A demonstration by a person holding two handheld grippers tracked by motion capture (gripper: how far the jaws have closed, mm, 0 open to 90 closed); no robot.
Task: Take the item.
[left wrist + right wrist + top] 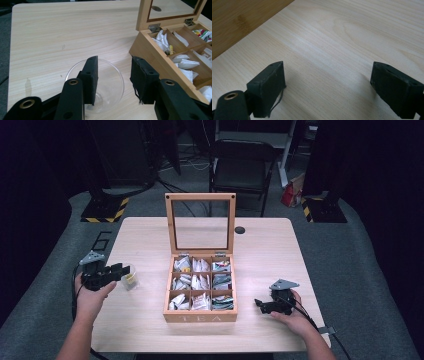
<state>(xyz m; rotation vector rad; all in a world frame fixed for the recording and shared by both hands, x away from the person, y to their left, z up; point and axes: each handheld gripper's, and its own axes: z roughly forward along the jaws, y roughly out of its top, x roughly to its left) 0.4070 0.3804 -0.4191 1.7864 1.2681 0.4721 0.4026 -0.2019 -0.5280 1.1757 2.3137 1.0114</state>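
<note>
Near the left edge of the worktop (150, 320), your left tongs (113, 82) stand parted over a clear glass cup (96, 86), one jaw inside its rim and the other just outside, with nothing clamped between them. That cup sits well left of the open wooden tea box (200, 315), which rests mid-worktop with its glass lid (200, 222) upright and its compartments full of tea bags (201, 282). Toward the right front corner, your right tongs (328, 87) are spread wide over bare wood, just right of the box.
</note>
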